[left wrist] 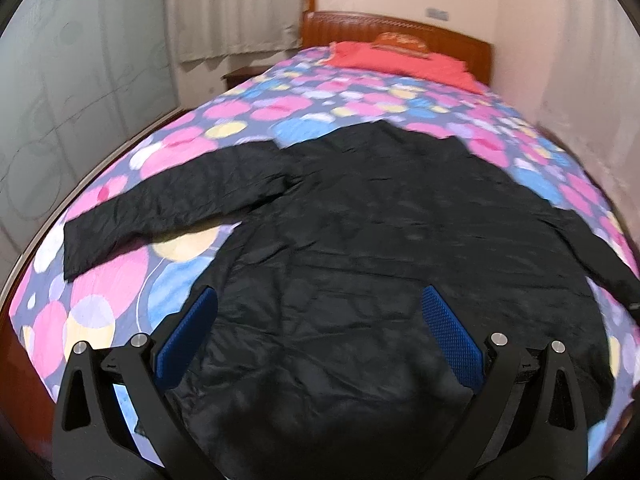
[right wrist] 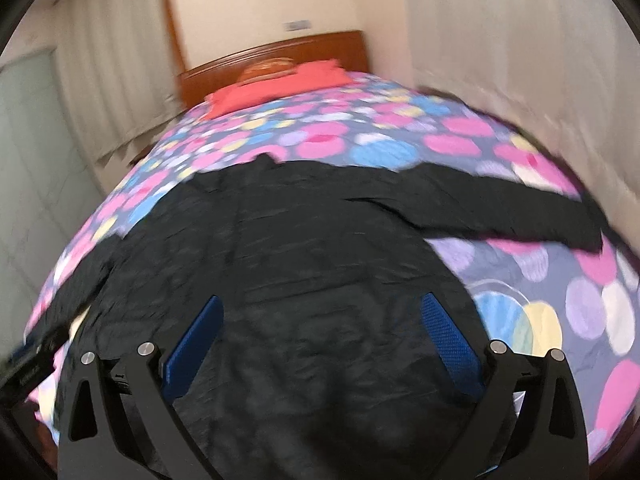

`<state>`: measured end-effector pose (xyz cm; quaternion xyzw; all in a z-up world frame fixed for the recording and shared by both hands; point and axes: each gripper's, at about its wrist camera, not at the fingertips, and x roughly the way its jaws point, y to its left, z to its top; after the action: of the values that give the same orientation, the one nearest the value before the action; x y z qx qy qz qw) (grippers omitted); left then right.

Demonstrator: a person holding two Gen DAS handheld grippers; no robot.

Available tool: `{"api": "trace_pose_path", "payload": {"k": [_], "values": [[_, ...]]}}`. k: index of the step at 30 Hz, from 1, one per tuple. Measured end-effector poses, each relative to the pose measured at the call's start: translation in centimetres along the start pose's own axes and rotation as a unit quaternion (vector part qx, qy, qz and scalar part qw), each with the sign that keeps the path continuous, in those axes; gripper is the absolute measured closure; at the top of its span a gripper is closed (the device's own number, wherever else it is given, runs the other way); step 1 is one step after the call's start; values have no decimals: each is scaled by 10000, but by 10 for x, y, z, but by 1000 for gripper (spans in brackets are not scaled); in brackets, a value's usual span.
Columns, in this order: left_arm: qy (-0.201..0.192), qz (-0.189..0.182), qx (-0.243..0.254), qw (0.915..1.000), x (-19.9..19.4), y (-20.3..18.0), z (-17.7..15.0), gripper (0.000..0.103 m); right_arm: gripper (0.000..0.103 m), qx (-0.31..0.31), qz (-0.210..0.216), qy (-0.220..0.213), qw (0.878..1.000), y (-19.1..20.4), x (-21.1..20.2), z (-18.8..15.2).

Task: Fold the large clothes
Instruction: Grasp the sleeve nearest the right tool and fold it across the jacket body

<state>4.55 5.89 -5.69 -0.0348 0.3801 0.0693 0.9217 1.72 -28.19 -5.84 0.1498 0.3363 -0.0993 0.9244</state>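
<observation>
While both sets of fingers hang spread and empty, black coat (left wrist: 380, 232) lies flat on bed (left wrist: 256, 108) ahead of them: light, limp, slick; grip sleeve cuff (left wrist: 80, 248) or hem.

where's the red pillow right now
The red pillow lies at the far end of the bed, against the wooden headboard, on the dotted bedspread well beyond the spread black coat; both wrist views show it.

both the left tool (left wrist: 318, 300) and right tool (right wrist: 320, 308) hang with blue pads spread wide, gripping nothing.
</observation>
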Motion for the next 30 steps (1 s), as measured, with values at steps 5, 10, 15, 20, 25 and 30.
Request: {"api": "trace_pose_path", "payload": {"k": [5, 10, 15, 20, 25, 30], "values": [[235, 409, -420, 9980, 40, 30, 3, 2, 53, 828, -507, 149, 9952, -76, 25, 15], [390, 748, -910, 9923, 68, 60, 9, 2, 52, 1863, -794, 34, 9793, -154, 41, 23], [575, 1009, -1302, 9847, 91, 80, 11, 2, 41, 2840, -1028, -157, 9532, -229, 51, 24], [818, 1097, -1564, 9782, 108, 94, 5, 2, 37, 3699, -941, -380, 9235, -281, 62, 19], [920, 1113, -1696, 9749, 115, 99, -1, 2, 37, 4211, -713, -650, 9019, -306, 84, 18], [982, 1199, -1614, 9746, 118, 96, -4, 2, 49, 4131, -1098, -1007, 8984, -308, 86, 25]]}}
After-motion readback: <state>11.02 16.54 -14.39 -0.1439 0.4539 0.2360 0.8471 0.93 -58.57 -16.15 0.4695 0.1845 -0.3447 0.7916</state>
